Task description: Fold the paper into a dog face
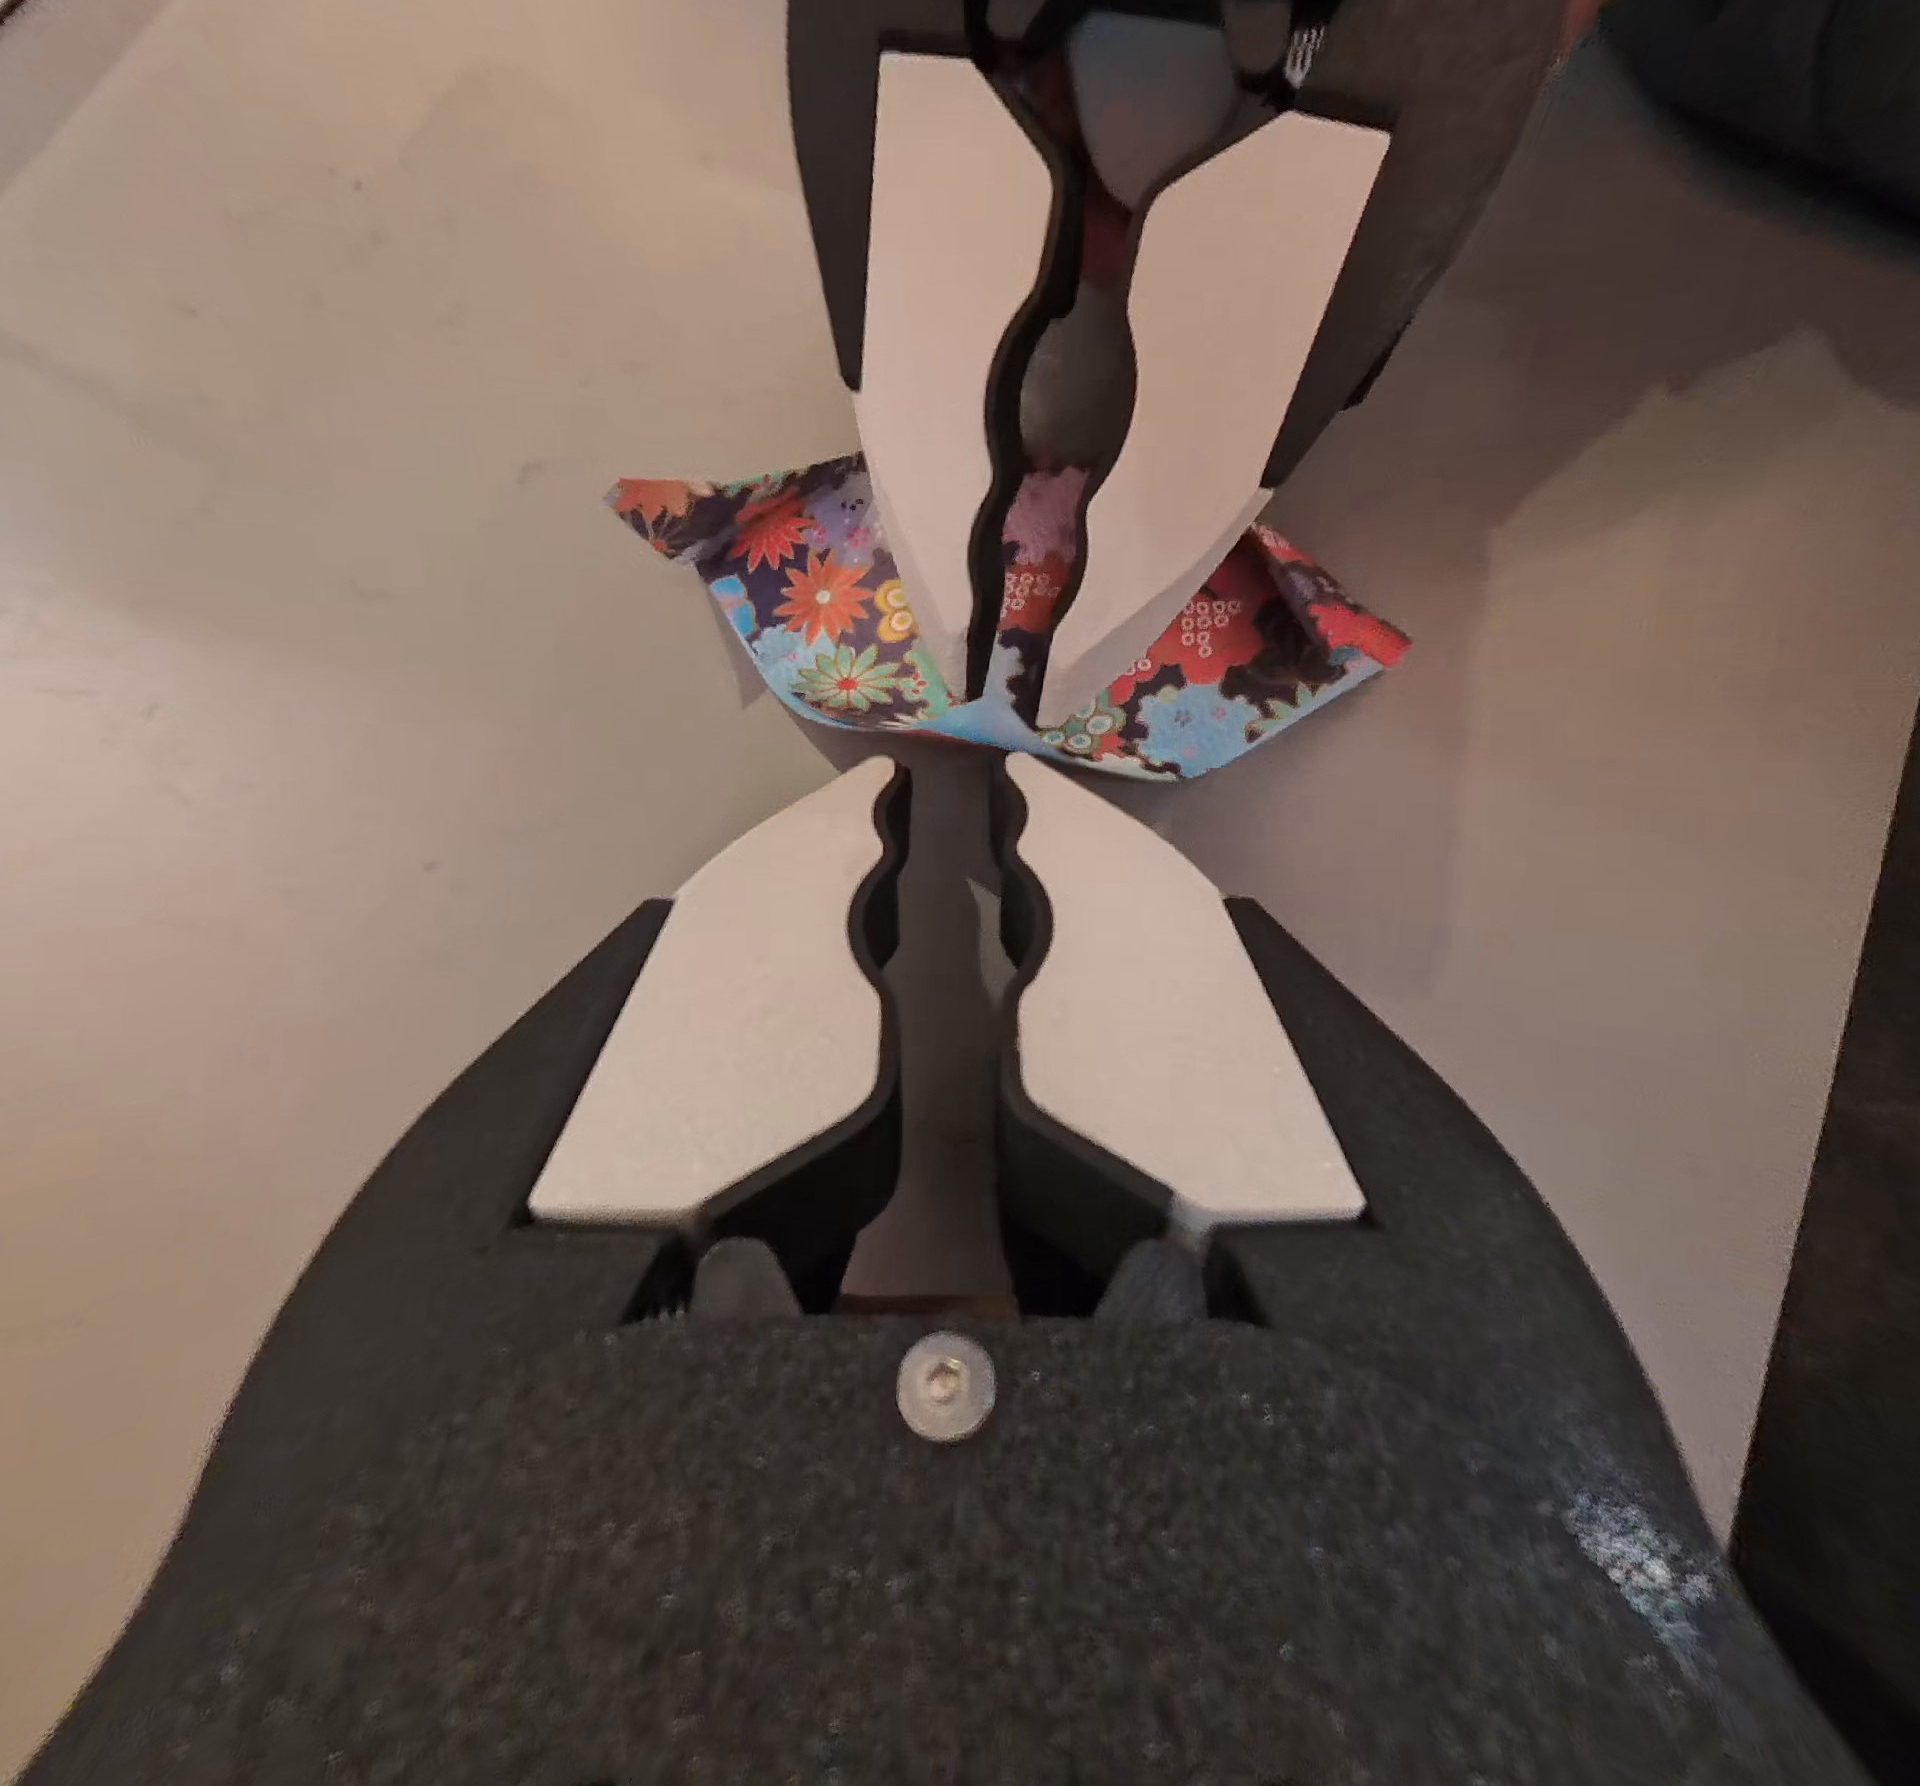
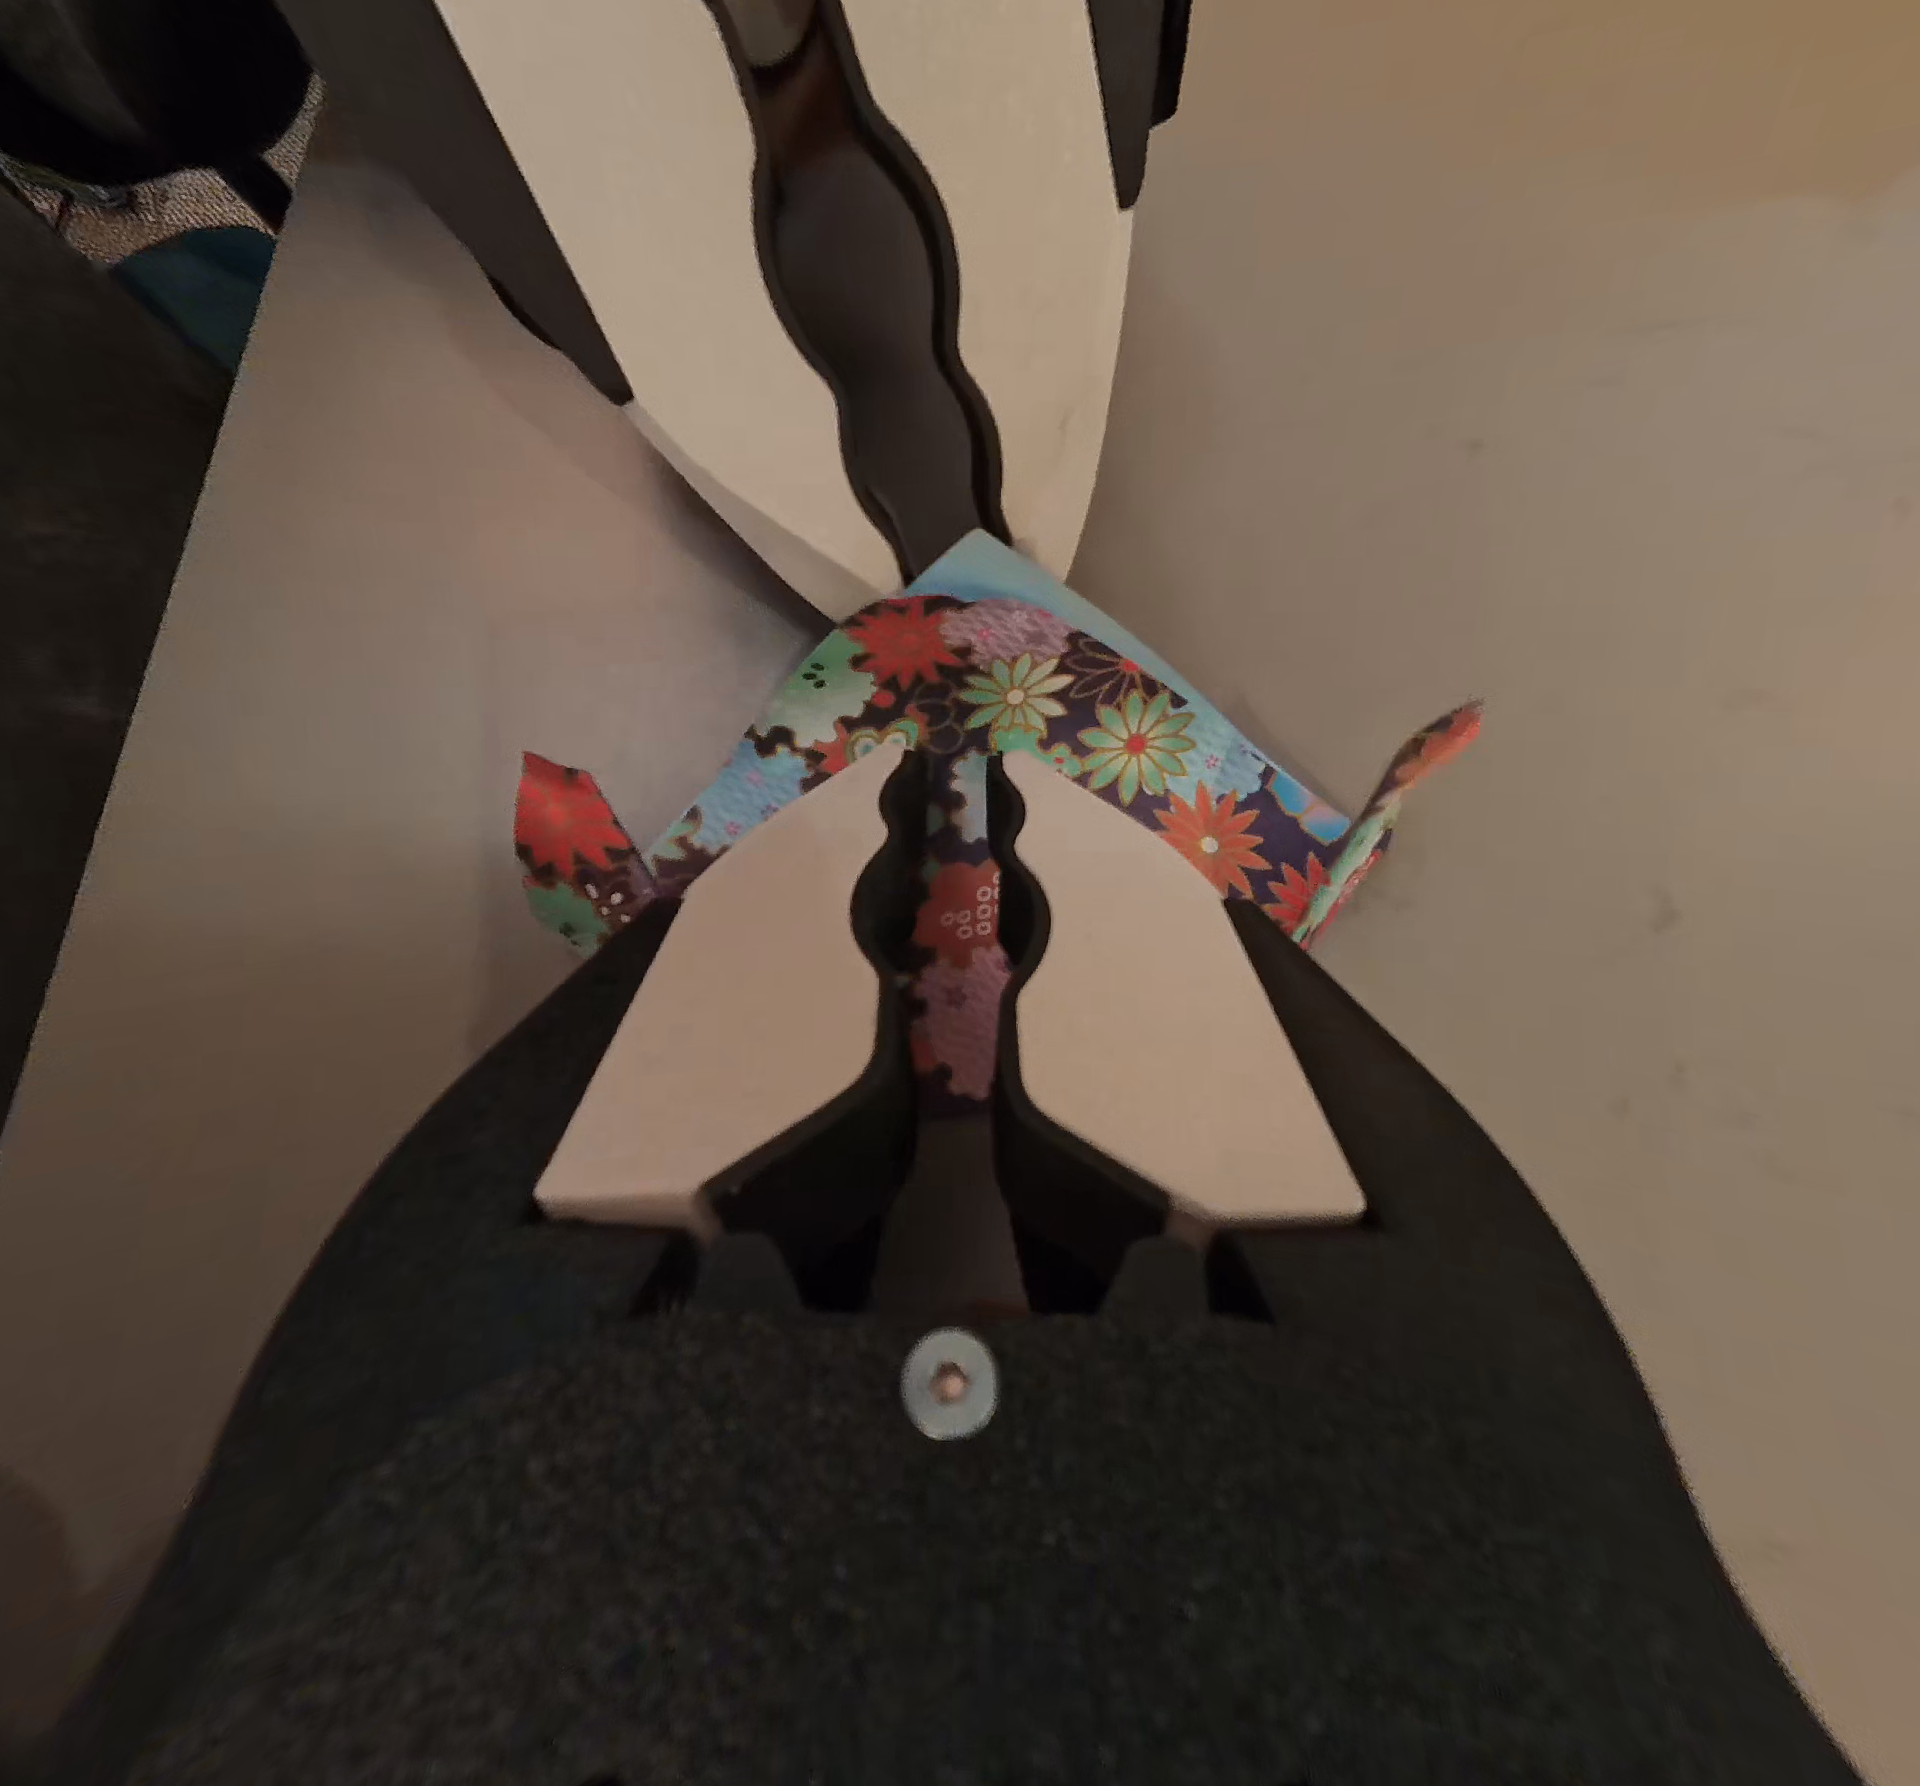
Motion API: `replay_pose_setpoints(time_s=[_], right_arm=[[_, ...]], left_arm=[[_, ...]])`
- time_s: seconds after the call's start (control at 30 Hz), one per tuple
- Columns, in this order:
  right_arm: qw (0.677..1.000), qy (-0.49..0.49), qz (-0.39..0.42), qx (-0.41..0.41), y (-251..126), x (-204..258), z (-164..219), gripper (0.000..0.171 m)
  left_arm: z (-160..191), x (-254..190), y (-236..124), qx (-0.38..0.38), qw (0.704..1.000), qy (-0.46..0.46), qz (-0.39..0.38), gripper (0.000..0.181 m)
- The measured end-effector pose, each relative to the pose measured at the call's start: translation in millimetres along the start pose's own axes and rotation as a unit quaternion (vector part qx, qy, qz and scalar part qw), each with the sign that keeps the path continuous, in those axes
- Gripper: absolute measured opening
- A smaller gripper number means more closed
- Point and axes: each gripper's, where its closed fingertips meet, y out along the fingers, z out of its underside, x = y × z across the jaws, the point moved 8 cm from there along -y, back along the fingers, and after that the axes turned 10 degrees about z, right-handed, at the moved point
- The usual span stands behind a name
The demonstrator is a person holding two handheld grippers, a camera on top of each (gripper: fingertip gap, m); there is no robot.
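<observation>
Right wrist view: the right gripper (image 2: 951, 765) presses, nearly closed, on the folded floral-patterned paper (image 2: 1049, 697), whose far tip the left gripper (image 2: 951, 541) pinches.

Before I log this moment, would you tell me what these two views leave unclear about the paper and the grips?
- Left wrist view: the right gripper covers the middle of the paper, hiding its folds.
- Right wrist view: the right gripper's fingers cover the paper's near part.
- Both views: whether the left gripper actually pinches the paper's edge cannot be told.
- Right wrist view: the paper's upturned tips are blurred.
</observation>
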Motion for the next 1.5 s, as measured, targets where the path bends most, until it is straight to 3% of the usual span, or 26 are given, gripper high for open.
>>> replay_pose_setpoints(time_s=[0.43, 0.7, 0.83, 1.5], right_arm=[[1.000, -0.010, 0.005, 0.000, -0.1, 0.4, 0.2, 0.010], [1.000, -0.029, 0.005, -0.003, -0.5, 0.0, 0.3, 0.010], [1.000, -0.027, 0.014, -0.005, -1.5, -2.4, 1.0, 0.028], [1.000, -0.017, -0.026, -0.002, -2.3, -6.3, 3.2, 0.039]], left_arm=[[-17.6, -2.6, 8.6, -0.025, 0.998, 0.052, -0.013, 0.006], [-21.9, -0.3, 10.1, -0.010, 0.998, 0.059, 0.018, 0.001], [-21.1, -3.1, 11.7, 0.002, 0.997, 0.070, 0.025, 0.001], [-14.1, -3.2, 22.4, 0.054, 0.996, 0.068, 0.029, 0.000]])
